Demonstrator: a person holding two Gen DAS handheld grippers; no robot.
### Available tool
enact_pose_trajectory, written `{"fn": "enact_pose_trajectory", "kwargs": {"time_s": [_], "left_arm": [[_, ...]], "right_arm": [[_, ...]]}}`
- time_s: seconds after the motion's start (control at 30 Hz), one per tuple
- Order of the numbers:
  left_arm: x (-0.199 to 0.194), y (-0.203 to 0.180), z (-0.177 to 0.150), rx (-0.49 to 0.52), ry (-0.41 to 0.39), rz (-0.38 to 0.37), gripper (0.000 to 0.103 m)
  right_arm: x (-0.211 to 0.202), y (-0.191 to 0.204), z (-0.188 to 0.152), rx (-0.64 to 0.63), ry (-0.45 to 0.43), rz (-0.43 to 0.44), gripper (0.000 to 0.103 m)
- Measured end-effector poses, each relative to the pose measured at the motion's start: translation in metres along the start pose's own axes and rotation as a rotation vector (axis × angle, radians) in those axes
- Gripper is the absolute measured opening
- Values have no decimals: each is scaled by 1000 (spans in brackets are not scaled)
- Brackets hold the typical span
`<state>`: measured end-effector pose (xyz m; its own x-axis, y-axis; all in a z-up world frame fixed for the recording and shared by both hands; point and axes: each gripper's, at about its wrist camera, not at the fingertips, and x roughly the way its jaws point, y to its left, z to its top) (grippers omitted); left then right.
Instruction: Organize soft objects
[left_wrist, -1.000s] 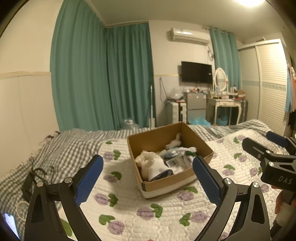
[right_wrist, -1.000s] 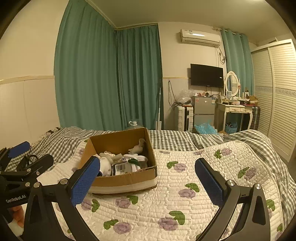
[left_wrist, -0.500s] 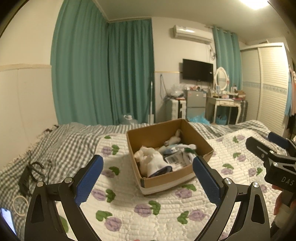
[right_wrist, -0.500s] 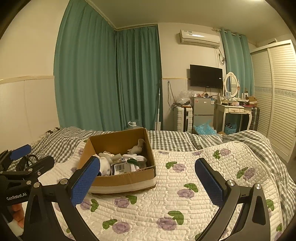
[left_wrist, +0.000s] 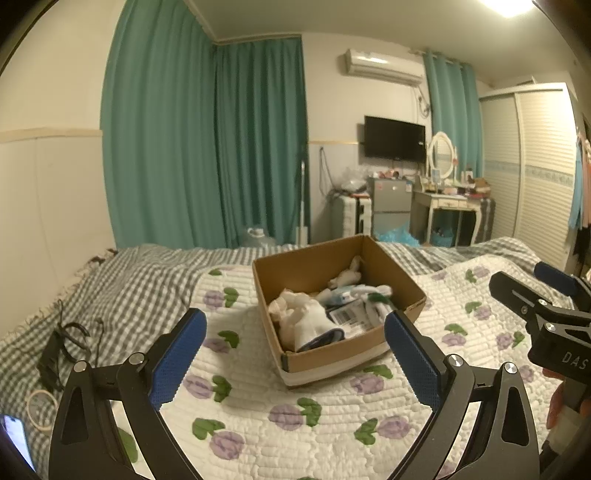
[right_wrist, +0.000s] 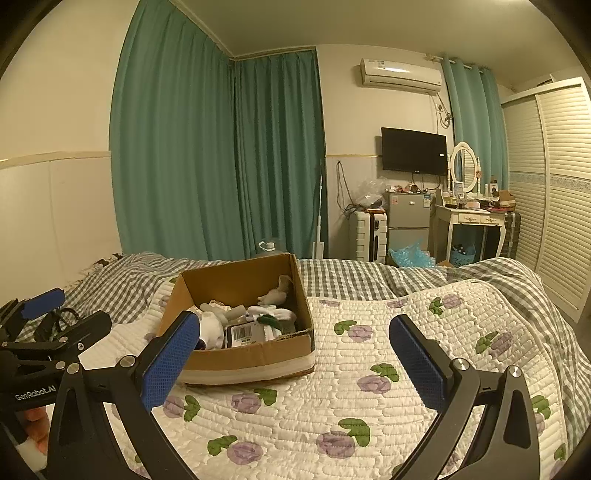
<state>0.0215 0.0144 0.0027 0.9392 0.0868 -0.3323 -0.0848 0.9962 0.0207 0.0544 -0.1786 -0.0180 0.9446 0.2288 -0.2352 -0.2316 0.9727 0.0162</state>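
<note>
Cardboard box (left_wrist: 334, 360) of white plush toys (left_wrist: 308, 323), unlidded

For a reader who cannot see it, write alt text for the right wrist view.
An open cardboard box of soft toys and socks sits on a flowered quilt, ahead of the open right gripper. The left gripper shows at left.

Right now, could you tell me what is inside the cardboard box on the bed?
The cardboard box holds a white plush toy, white socks, a barcoded package and a small pale toy at the back. Whatever lies beneath this pile is covered.
</note>
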Motion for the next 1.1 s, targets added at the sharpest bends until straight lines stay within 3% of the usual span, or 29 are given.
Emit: {"fn": "enact_pose_trajectory", "kwargs": {"time_s": [1.1], "left_arm": [[-1, -2, -3, 2, 31, -6, 99]], "right_arm": [[1, 0, 1, -5, 0, -9, 103]]}}
